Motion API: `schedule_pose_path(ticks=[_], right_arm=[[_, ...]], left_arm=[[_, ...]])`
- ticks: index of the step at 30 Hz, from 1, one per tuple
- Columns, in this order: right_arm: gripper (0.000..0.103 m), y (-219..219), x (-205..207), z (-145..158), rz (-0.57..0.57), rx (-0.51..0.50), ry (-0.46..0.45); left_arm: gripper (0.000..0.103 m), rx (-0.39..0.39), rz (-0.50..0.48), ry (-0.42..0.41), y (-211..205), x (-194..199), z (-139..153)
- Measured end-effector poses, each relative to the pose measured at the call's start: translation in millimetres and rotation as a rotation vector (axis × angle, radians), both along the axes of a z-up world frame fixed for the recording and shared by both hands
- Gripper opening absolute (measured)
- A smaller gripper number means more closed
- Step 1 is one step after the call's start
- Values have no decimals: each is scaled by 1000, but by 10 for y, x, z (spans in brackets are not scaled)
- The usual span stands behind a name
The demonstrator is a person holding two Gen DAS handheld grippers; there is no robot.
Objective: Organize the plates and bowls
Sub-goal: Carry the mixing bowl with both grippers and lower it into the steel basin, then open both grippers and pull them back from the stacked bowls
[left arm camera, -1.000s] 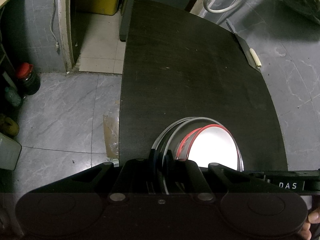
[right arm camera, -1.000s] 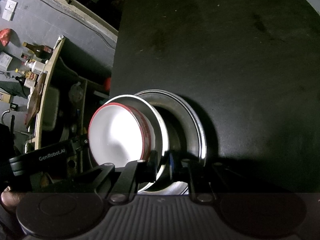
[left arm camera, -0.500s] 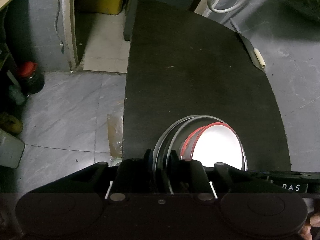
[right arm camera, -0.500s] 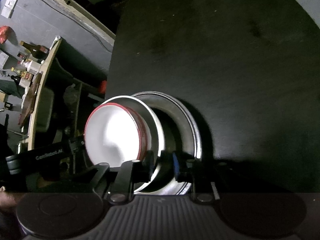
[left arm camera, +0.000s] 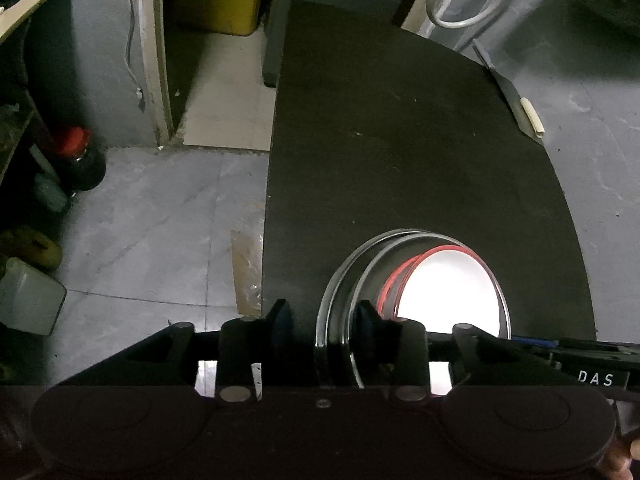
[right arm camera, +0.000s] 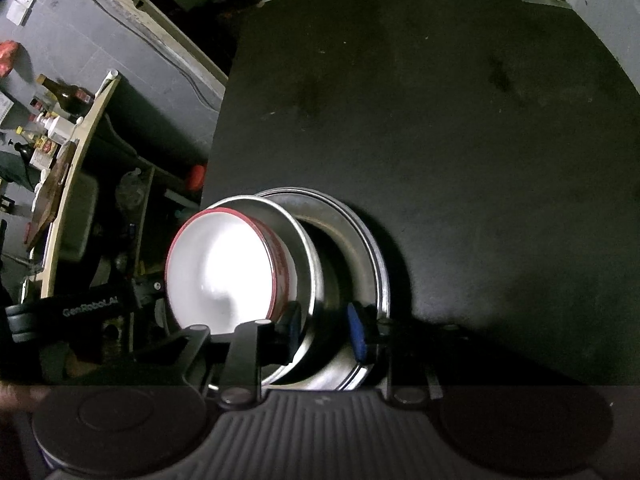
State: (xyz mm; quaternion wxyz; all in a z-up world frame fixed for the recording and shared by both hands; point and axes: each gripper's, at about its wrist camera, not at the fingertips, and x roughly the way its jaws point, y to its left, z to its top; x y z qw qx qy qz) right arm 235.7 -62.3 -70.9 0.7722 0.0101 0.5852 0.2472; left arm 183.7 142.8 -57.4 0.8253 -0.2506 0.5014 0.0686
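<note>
A stack stands on the black table (left arm camera: 400, 152): a white bowl with a red rim (left arm camera: 452, 292) sits in a smaller steel plate (right arm camera: 308, 256), which rests in a larger steel plate (left arm camera: 332, 292). My left gripper (left arm camera: 322, 320) is open, its jaws standing either side of the larger plate's rim. My right gripper (right arm camera: 326, 328) is open, its jaws either side of the smaller plate's rim. The same bowl (right arm camera: 224, 268) and larger plate (right arm camera: 368, 248) show in the right wrist view.
The stack is near the table's front left corner, close to the edge. A grey tiled floor (left arm camera: 152, 216) lies to the left, with jars and bottles (left arm camera: 76, 156). A shelf with bottles (right arm camera: 60, 120) stands beyond the table's left side.
Both grippers have opened: each was shut on a plate rim a second ago, and now the jaws stand apart around the rims. The stack has stayed in place.
</note>
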Motion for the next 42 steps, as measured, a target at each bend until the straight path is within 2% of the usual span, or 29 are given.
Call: schedule_pose_path(ticks=[2, 14, 16, 22, 23, 24, 26, 34, 36, 39, 42], right_arm=[[31, -2, -3, 2, 0, -1, -4], [39, -45, -29, 23, 1, 6, -32], [42, -57, -33, 28, 4, 13, -34], [44, -81, -45, 46, 22, 19, -49], [46, -84, -50, 52, 24, 19, -53], [56, -88, -55, 59, 26, 17, -58], [67, -92, -53, 63, 27, -18, -81], [74, -192, -109, 131, 65, 23, -98], [79, -225, -117, 170, 74, 32, -111], [92, -264, -119, 221, 92, 59, -126], [97, -320, -150, 243, 100, 85, -149]], left_arm=[[47, 20, 1, 1, -16, -21, 14], [54, 58, 23, -12, -54, -95, 74], [56, 64, 28, -11, -60, -115, 80], [62, 72, 49, -15, -72, -185, 99], [65, 72, 52, -17, -74, -196, 104], [66, 70, 55, -21, -79, -209, 111], [67, 78, 64, -24, -99, -239, 128], [70, 100, 111, -33, -169, -337, 188], [73, 114, 121, -36, -200, -369, 211], [87, 112, 124, -67, -246, -441, 249], [90, 115, 136, -97, -307, -517, 282]])
